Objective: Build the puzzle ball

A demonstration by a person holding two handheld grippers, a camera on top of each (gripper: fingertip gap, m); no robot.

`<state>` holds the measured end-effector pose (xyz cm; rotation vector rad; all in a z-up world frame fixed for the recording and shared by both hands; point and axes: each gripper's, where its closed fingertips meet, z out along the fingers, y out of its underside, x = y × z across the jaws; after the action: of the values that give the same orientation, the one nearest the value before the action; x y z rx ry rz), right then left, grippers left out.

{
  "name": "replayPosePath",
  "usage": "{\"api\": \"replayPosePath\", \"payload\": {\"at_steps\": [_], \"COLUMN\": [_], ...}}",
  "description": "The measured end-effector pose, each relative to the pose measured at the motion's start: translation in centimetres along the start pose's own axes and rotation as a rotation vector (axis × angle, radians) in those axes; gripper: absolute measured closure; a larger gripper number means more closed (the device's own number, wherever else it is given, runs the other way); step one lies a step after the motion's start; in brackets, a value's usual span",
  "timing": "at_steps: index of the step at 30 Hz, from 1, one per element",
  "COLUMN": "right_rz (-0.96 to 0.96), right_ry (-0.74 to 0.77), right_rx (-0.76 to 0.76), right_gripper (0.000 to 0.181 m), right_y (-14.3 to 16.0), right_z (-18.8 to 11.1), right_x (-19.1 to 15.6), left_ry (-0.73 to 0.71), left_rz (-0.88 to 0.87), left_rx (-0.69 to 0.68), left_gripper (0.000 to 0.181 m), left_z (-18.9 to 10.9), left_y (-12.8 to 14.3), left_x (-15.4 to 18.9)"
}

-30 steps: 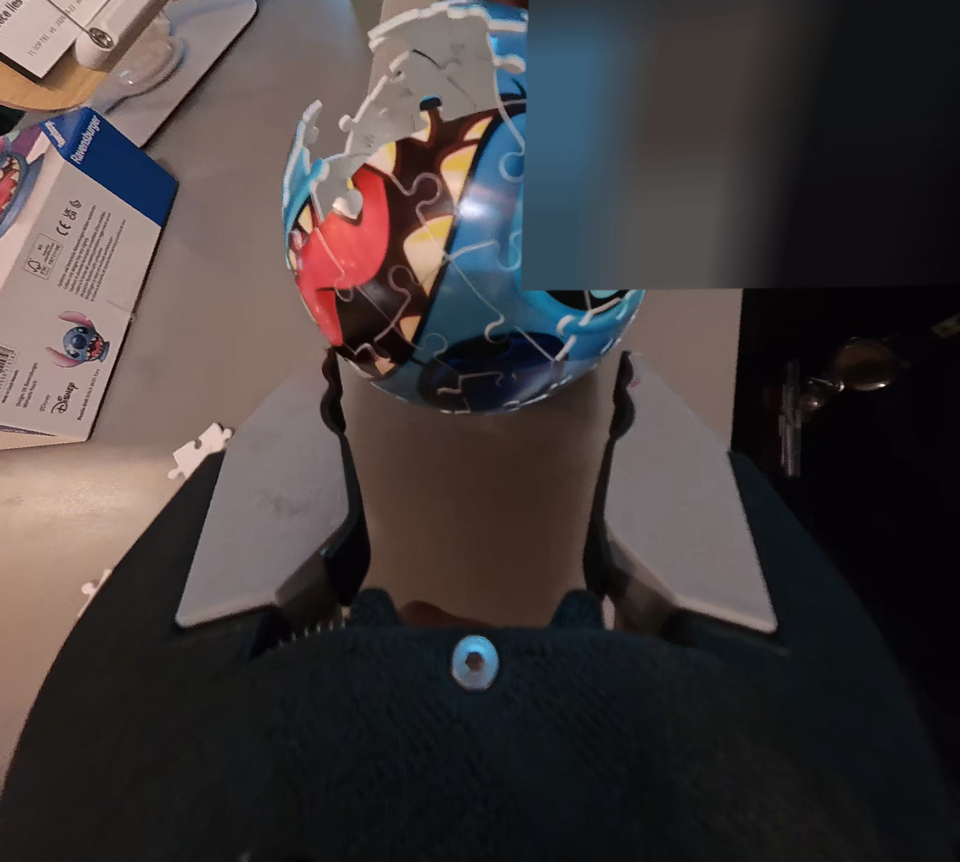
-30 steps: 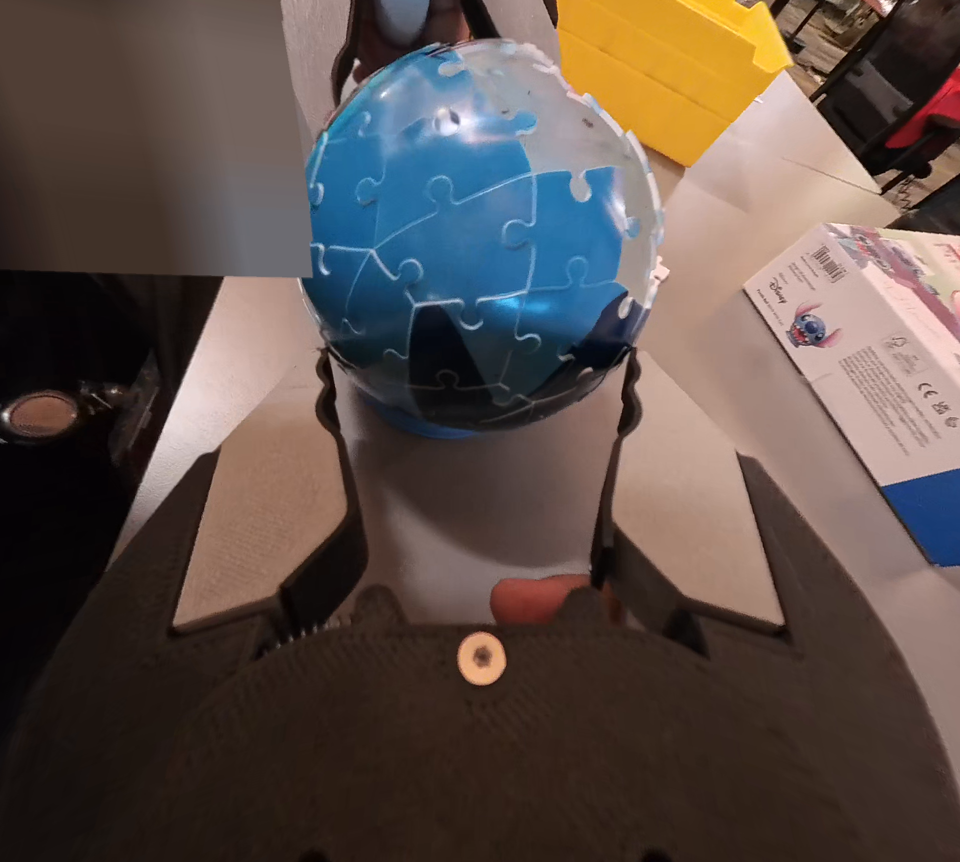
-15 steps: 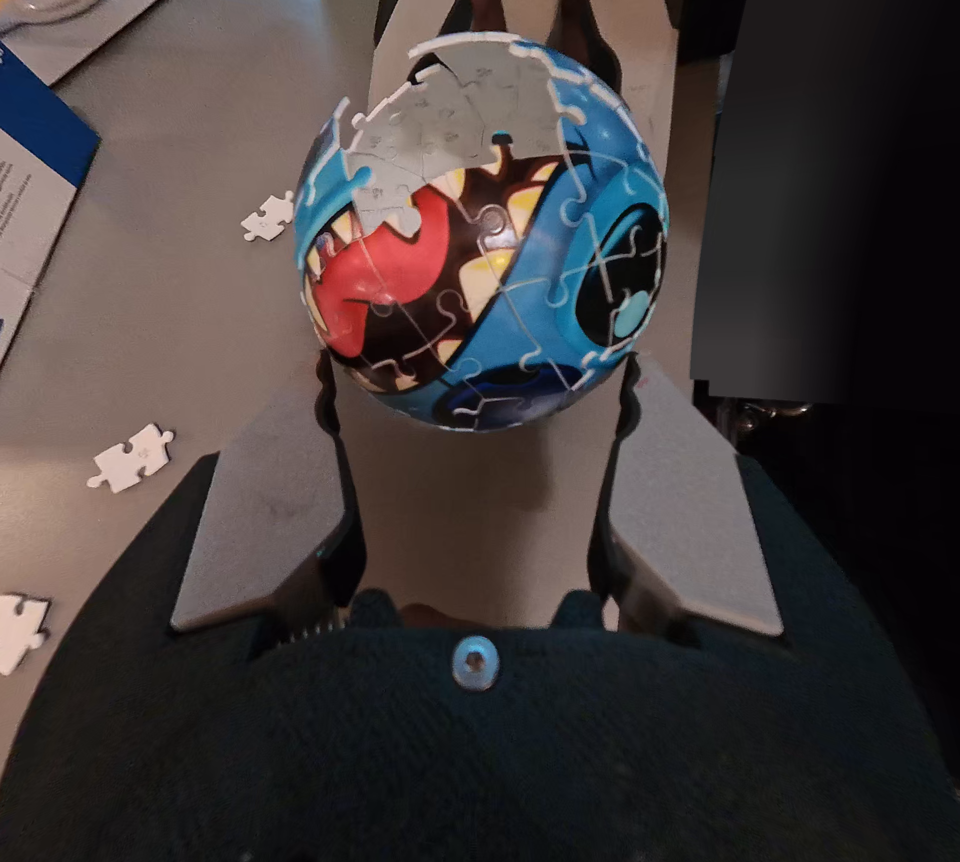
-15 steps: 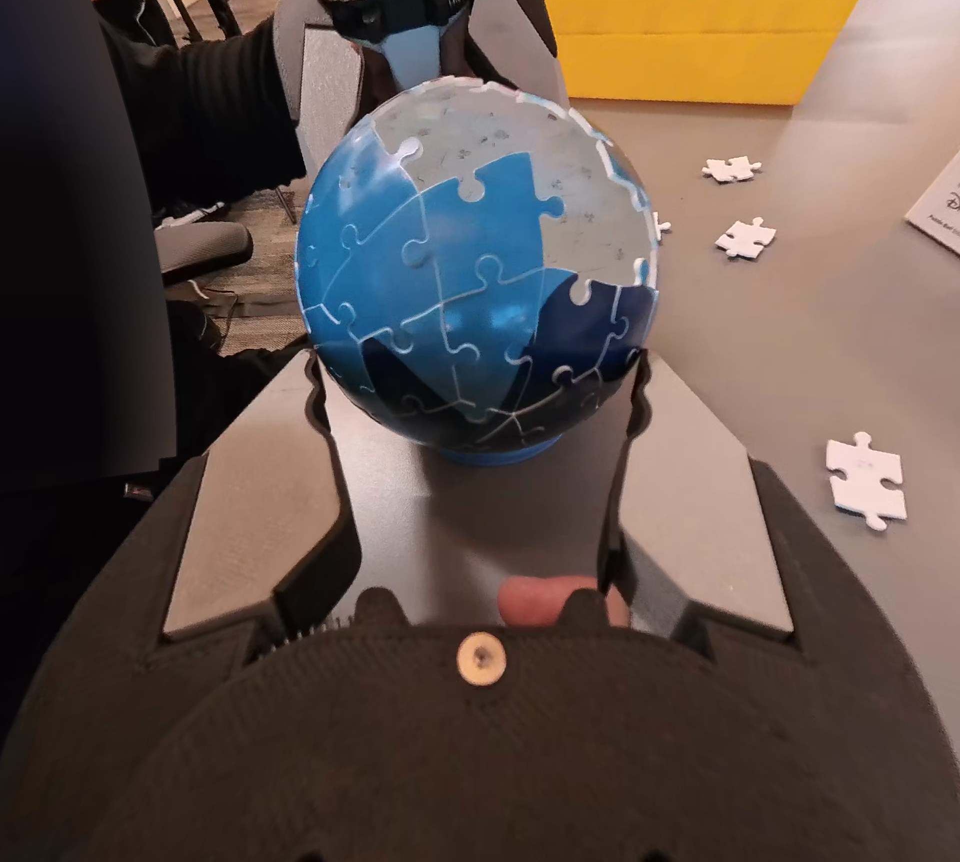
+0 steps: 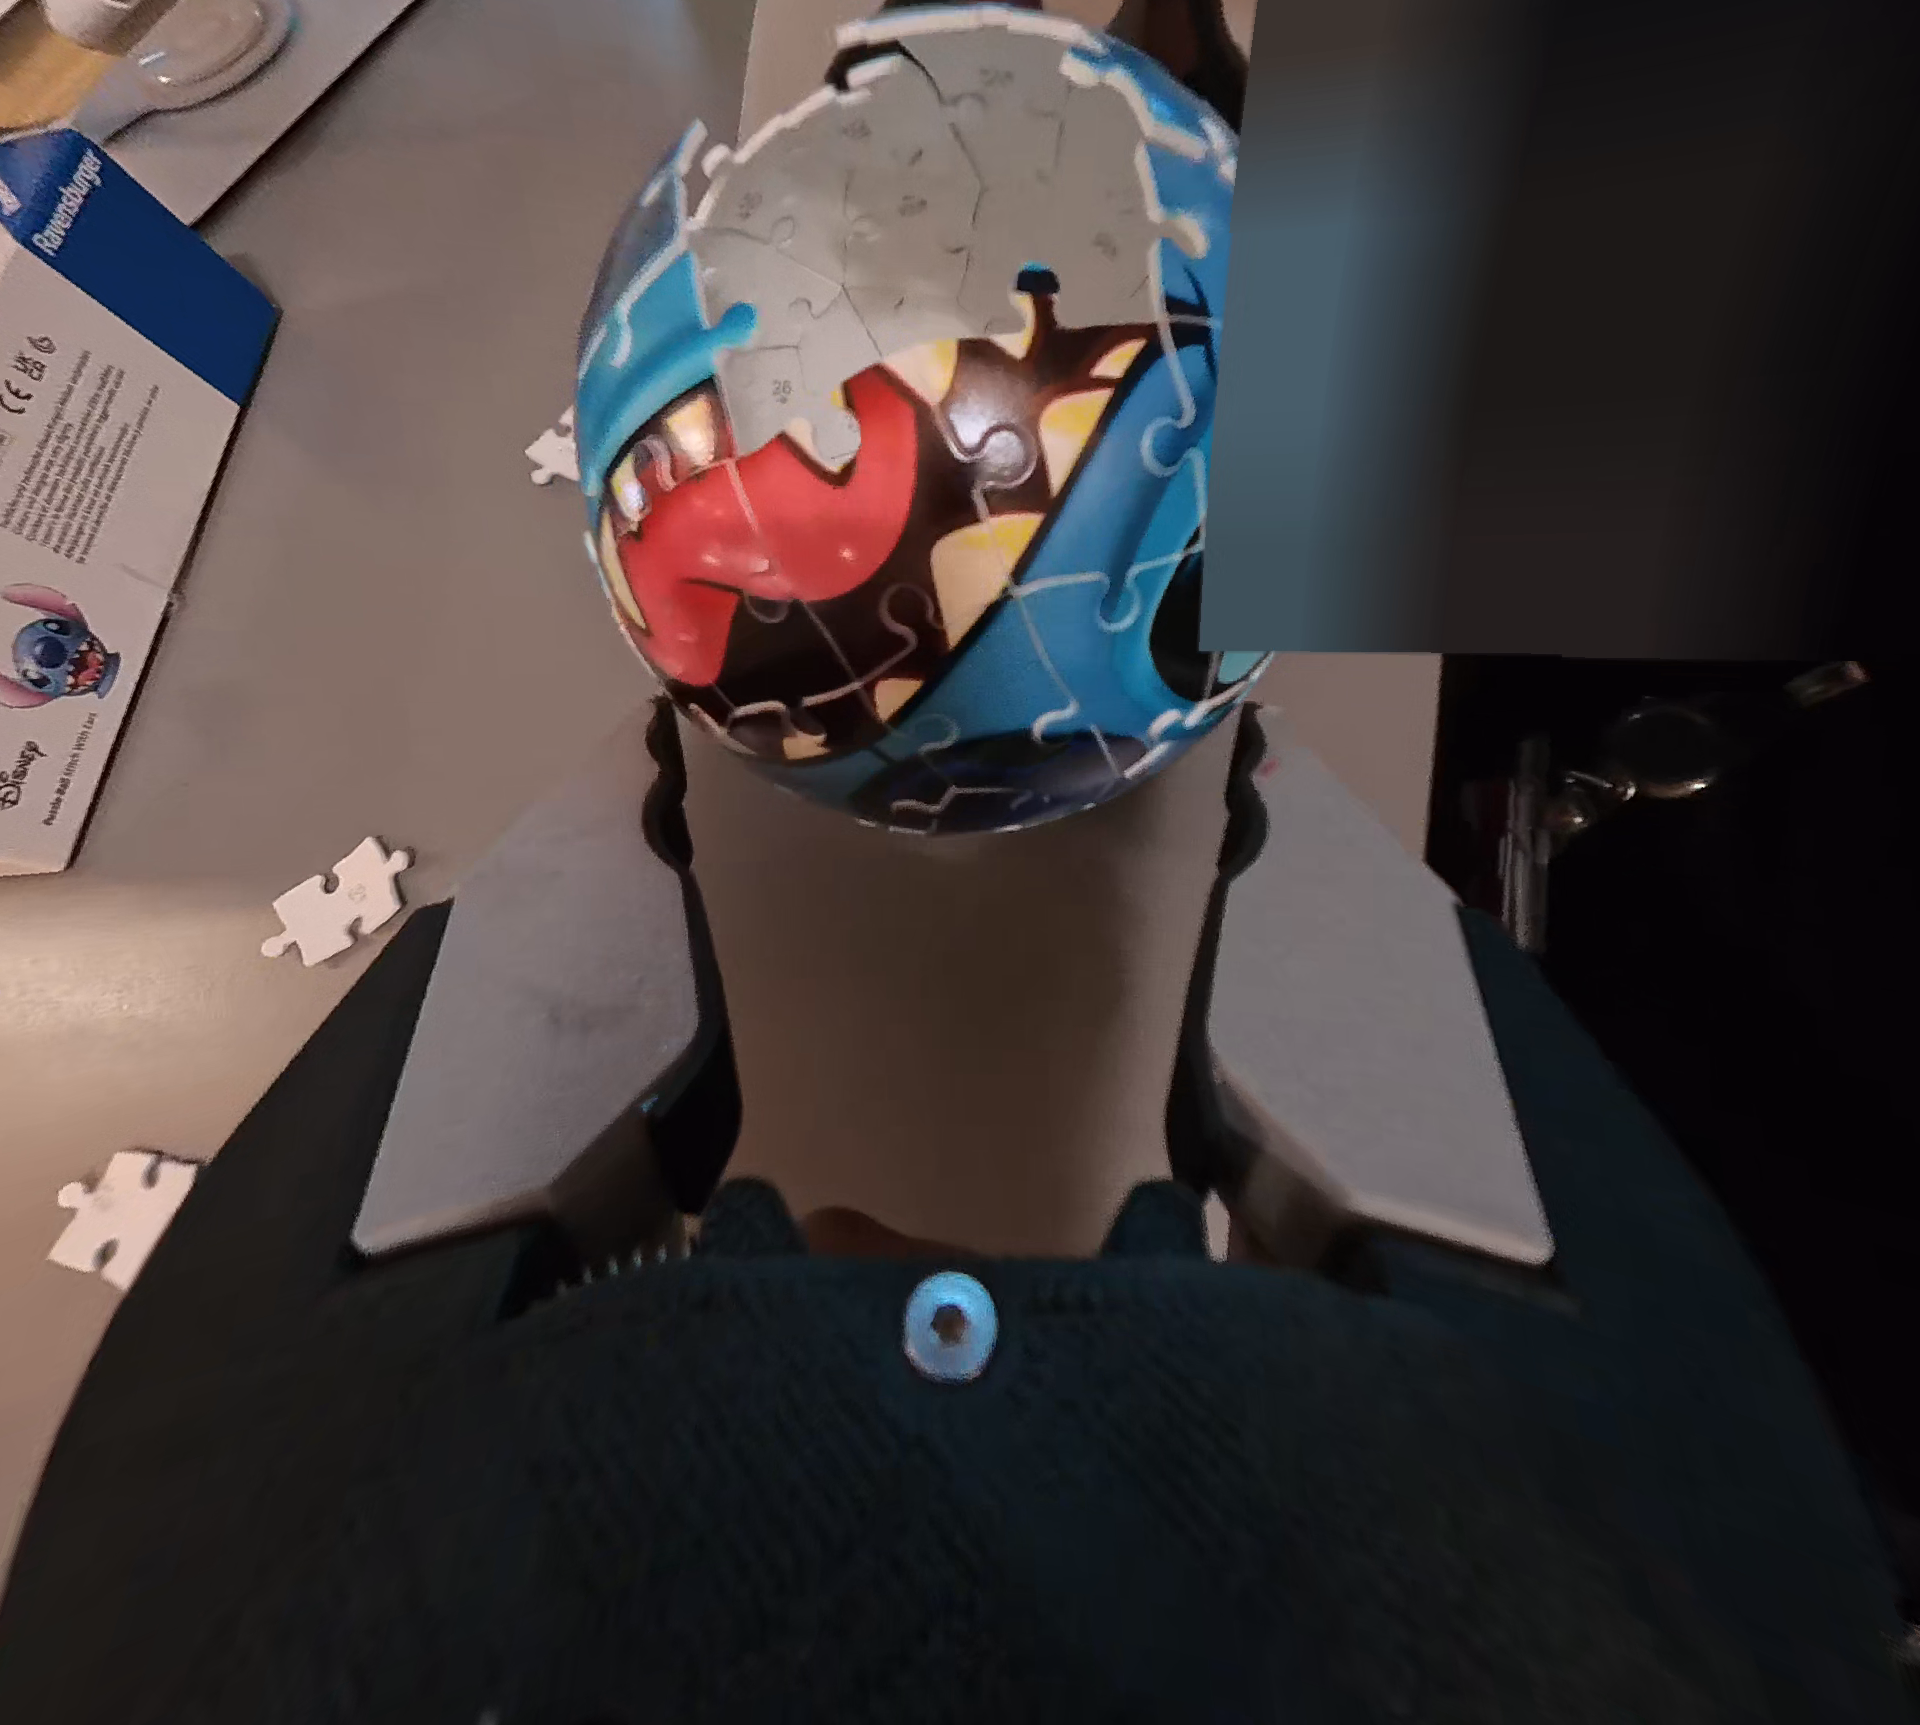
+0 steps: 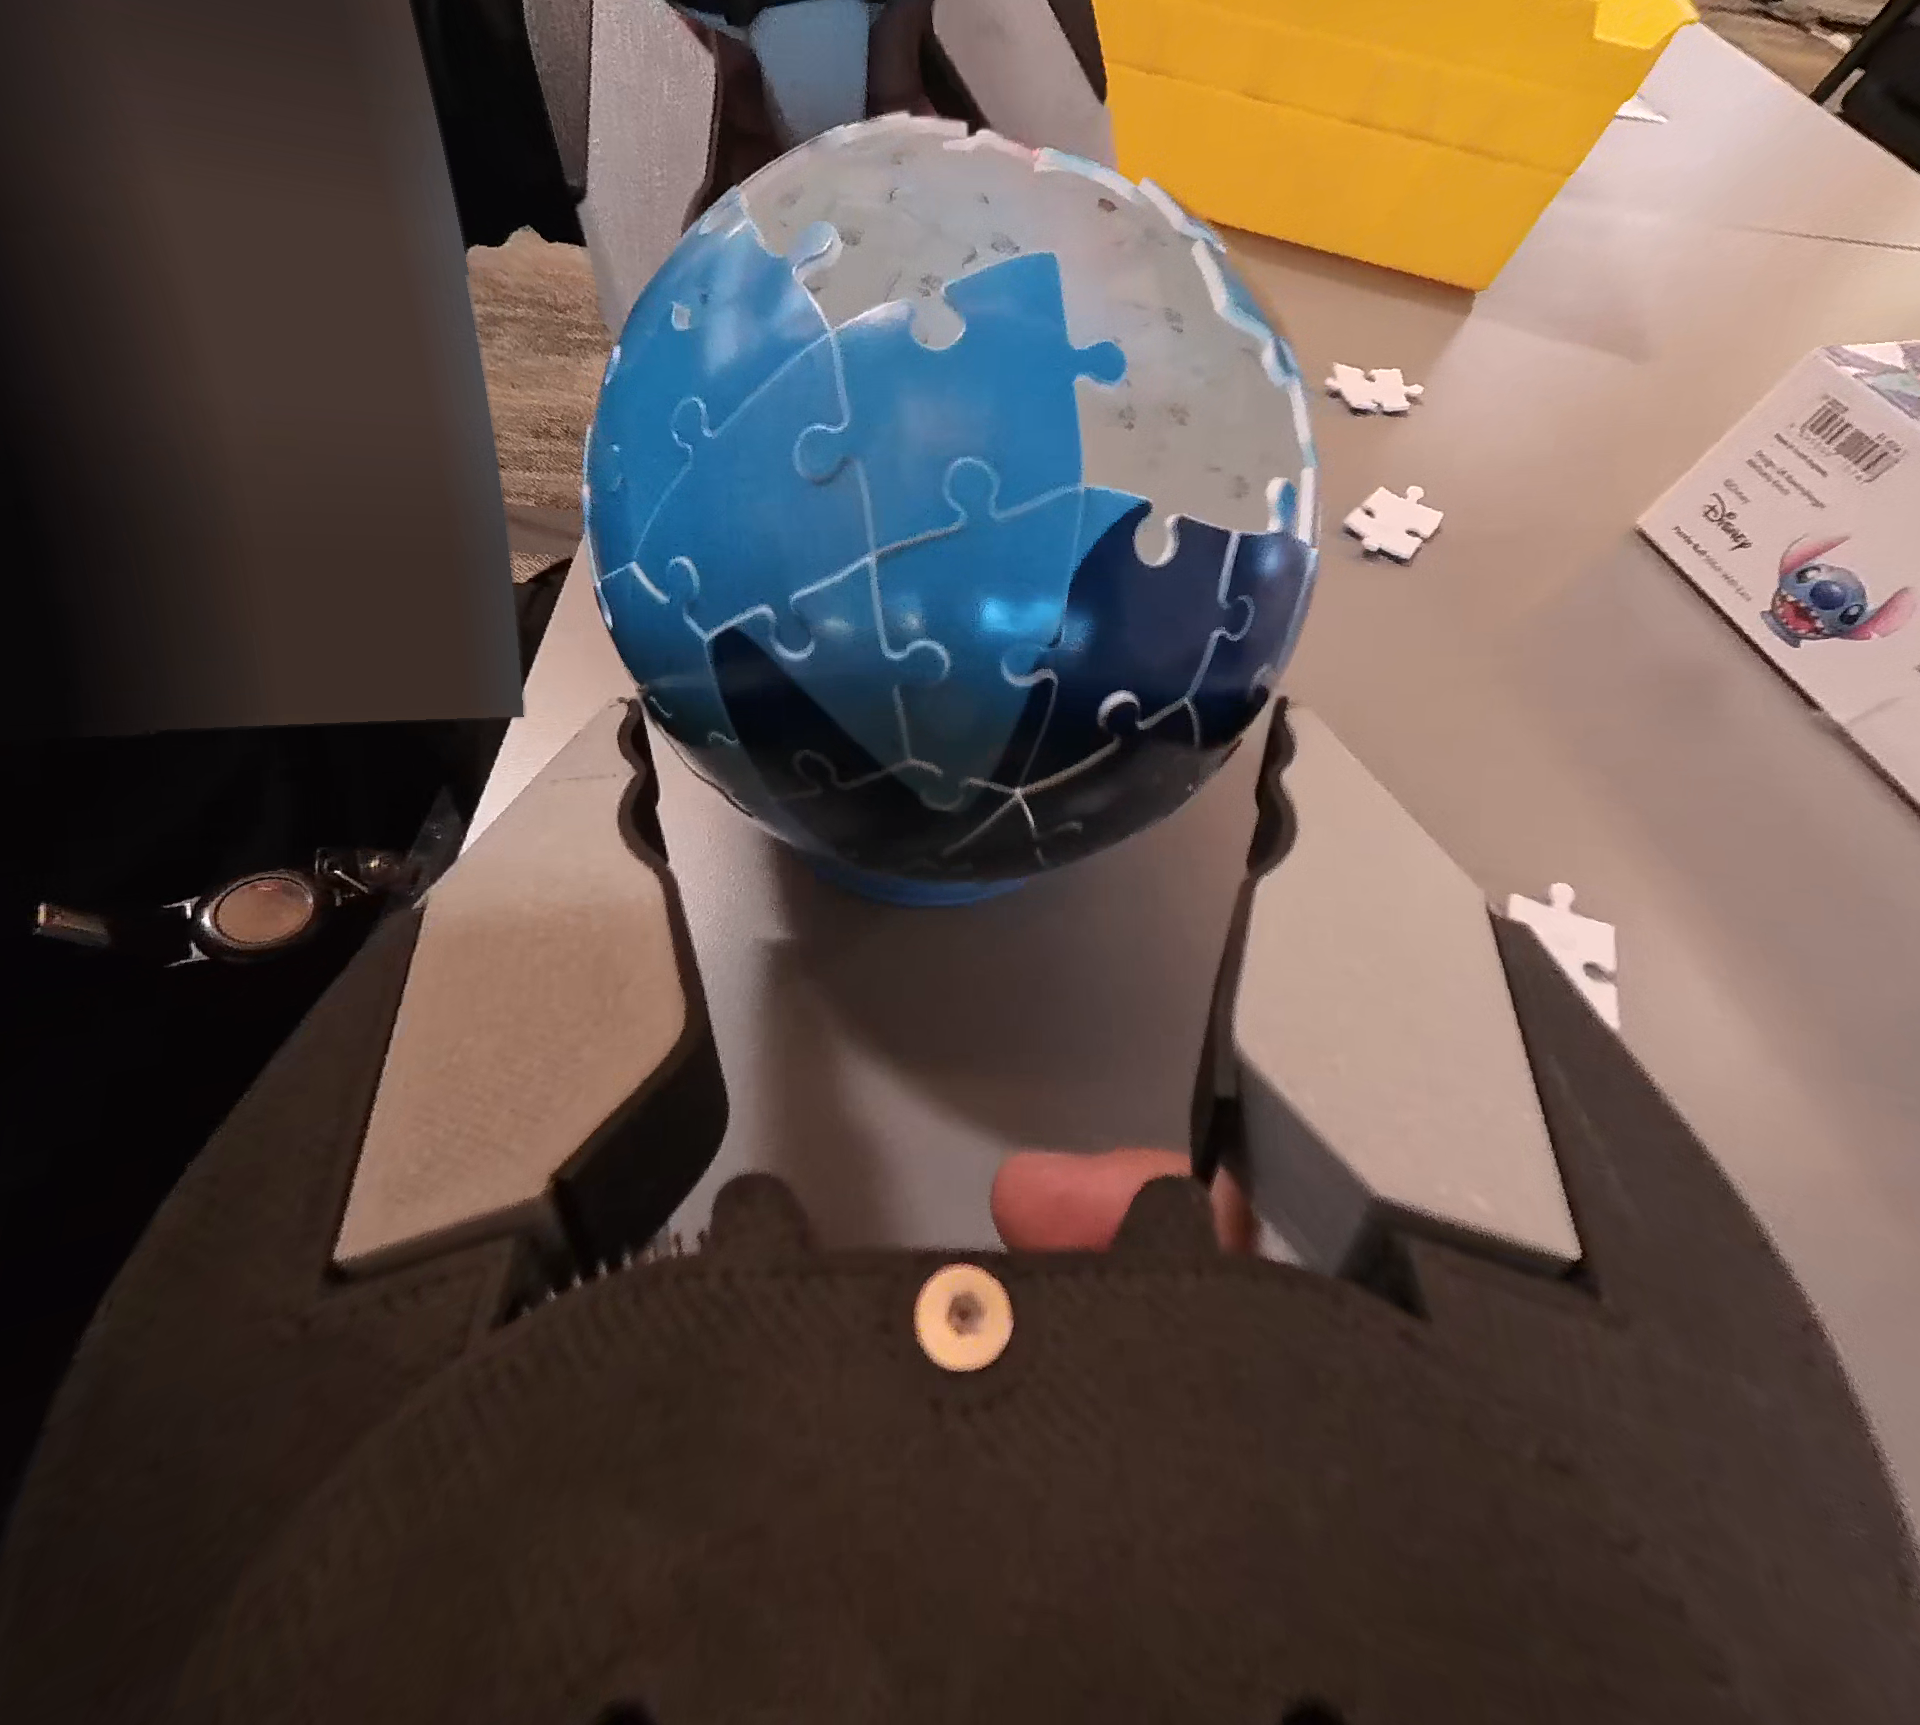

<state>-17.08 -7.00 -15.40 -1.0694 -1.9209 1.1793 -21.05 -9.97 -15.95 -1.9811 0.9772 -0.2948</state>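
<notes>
Both grippers face the ball (image 5: 914, 449) from opposite sides; a mosaic patch hides part of it. Left gripper (image 5: 951, 740) and right gripper (image 6: 951, 730) are spread wide, tips by its lower flanks; contact unclear.

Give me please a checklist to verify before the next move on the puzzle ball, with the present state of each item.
1. Puzzle ball seated on its blue base: ok.
2. Ball complete: not ok, a gap remains at the top.
3. Loose pieces in view on the table: ok, several lie pale side up.
4. A piece carried by the left tool or right tool: not ok, neither carries one.
5. Tool tips clear of the ball: cannot tell, they flank its lower sides closely.
</notes>
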Motion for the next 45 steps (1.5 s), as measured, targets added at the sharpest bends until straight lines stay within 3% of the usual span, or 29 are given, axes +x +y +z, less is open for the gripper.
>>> {"api": "replayPosePath", "payload": {"at_steps": [4, 8, 10, 14, 21, 27, 35, 40, 45], "right_rz": [-0.041, -0.021, 0.081, 0.172, 0.185, 0.216, 0.188, 0.183, 0.087], "right_ry": [0.059, 0.23, 0.211, 0.211, 0.232, 0.236, 0.26, 0.314, 0.386], "right_rx": [0.0, -0.034, -0.058, -0.231, -0.357, -0.355, -0.335, -0.245, -0.12], "right_gripper": [0.07, 0.095, 0.105, 0.11, 0.119, 0.152, 0.153, 0.154, 0.154], "right_y": [0.1, 1.4, 2.8, 7.2, 9.4, 9.3, 8.7, 6.7, 3.3], "right_z": [-2.4, -7.2, -8.3, -8.0, -5.6, -5.3, -5.0, -6.1, -7.1], "right_x": [1.4, 5.9, 6.9, 7.7, 7.6, 7.6, 7.6, 8.3, 7.9], "left_ry": [-0.002, -0.048, -0.071, -0.127, -0.171, -0.186, -0.24, -0.337, -0.278], "left_rz": [-0.026, -0.058, -0.079, -0.111, -0.175, -0.19, -0.283, -0.288, -0.357], "left_rx": [0.04, 0.06, 0.069, 0.08, 0.046, 0.024, 0.031, 0.051, 0.095], "left_gripper": [0.078, 0.081, 0.084, 0.09, 0.099, 0.103, 0.11, 0.119, 0.122], "left_z": [-1.2, -3.3, -4.3, -5.6, -5.2, -5.1, -6.7, -8.3, -8.0], "left_y": [-0.3, 0.2, 0.5, 0.7, 1.6, 1.1, -1.2, -3.9, -8.3], "left_x": [-0.1, -1.0, -1.5, -2.6, -3.3, -2.9, -3.4, -5.3, -4.9]}}
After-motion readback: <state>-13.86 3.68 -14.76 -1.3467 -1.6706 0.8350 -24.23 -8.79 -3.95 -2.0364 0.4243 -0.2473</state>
